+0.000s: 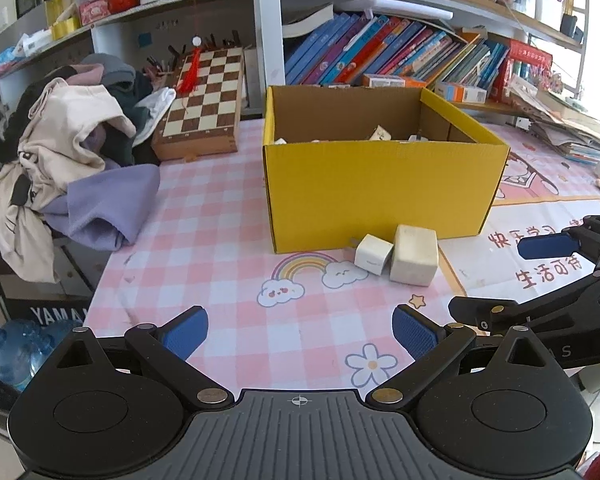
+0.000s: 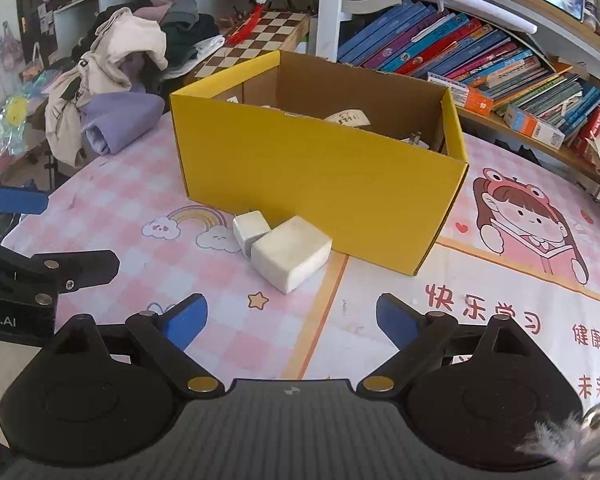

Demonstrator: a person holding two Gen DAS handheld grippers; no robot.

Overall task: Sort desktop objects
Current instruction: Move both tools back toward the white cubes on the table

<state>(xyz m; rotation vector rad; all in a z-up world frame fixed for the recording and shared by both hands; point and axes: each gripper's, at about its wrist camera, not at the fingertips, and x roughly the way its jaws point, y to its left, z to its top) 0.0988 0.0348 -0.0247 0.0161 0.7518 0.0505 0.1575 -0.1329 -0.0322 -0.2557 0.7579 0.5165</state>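
Note:
Two off-white blocks lie side by side on the pink checked table mat, right against the front of a yellow cardboard box (image 1: pixel 380 188) (image 2: pixel 320 176). The small cube (image 1: pixel 373 254) (image 2: pixel 250 229) is on the left, the bigger block (image 1: pixel 414 254) (image 2: pixel 290 254) on the right. Inside the box I see a few pale items, partly hidden by its walls. My left gripper (image 1: pixel 300 332) stands open over the mat, short of the blocks, with nothing between its fingers. My right gripper (image 2: pixel 290 320) is open too, just in front of the bigger block; it also shows at the right edge of the left wrist view.
A heap of clothes (image 1: pixel 64 148) (image 2: pixel 112 80) covers the table's left side. A wooden chessboard case (image 1: pixel 204 100) leans behind the box. Shelves of books (image 1: pixel 400 52) (image 2: pixel 460 52) run along the back. The table's left edge (image 1: pixel 100 280) drops toward a blue water bottle (image 1: pixel 16 348).

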